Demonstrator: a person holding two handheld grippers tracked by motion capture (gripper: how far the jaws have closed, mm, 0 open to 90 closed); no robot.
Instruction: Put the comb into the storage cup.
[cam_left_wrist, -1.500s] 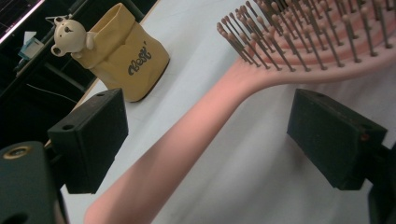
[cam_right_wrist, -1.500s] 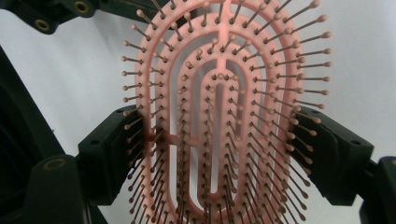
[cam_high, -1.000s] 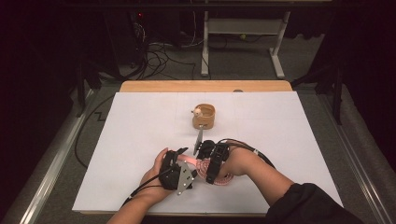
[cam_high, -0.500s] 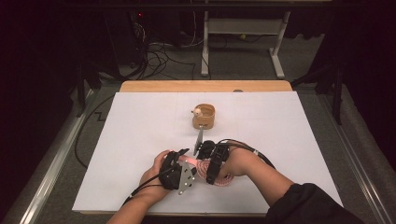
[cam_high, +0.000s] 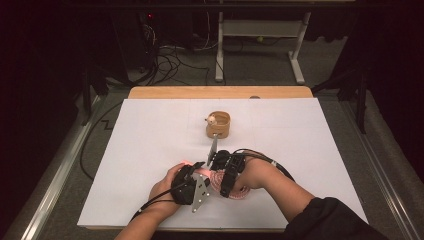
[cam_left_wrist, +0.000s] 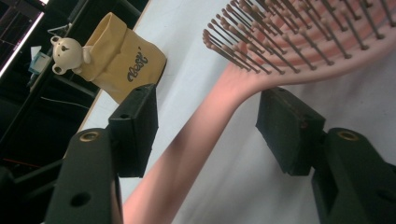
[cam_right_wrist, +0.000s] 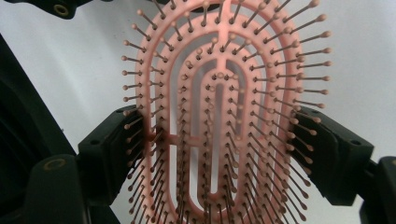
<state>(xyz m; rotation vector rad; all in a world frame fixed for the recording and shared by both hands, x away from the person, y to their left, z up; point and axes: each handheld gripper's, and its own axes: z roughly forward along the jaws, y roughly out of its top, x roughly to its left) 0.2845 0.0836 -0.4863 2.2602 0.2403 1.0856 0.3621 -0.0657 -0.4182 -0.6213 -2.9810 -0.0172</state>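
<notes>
A pink vented hairbrush (cam_right_wrist: 219, 116) lies low over the white table sheet (cam_high: 150, 140), near the front. My right gripper (cam_right_wrist: 224, 140) is shut on the brush head, with one pad against each long side among the bristles. It also shows in the high view, right gripper (cam_high: 223, 186). My left gripper (cam_left_wrist: 210, 126) straddles the brush handle (cam_left_wrist: 187, 140). Its jaws have just been closing, and a gap still shows on both sides of the handle. In the high view the left gripper (cam_high: 194, 169) sits just left of the pink brush (cam_high: 220, 180).
A tan fabric pouch (cam_high: 218, 125) with a small white bear (cam_left_wrist: 67, 51) on its rim stands mid-table, beyond the hands. A wooden table edge (cam_high: 220, 92) runs along the back. Cables and a desk frame lie on the dark floor behind.
Both hands, the brush and the pouch stay where they were; the high view shows no visible shift.
</notes>
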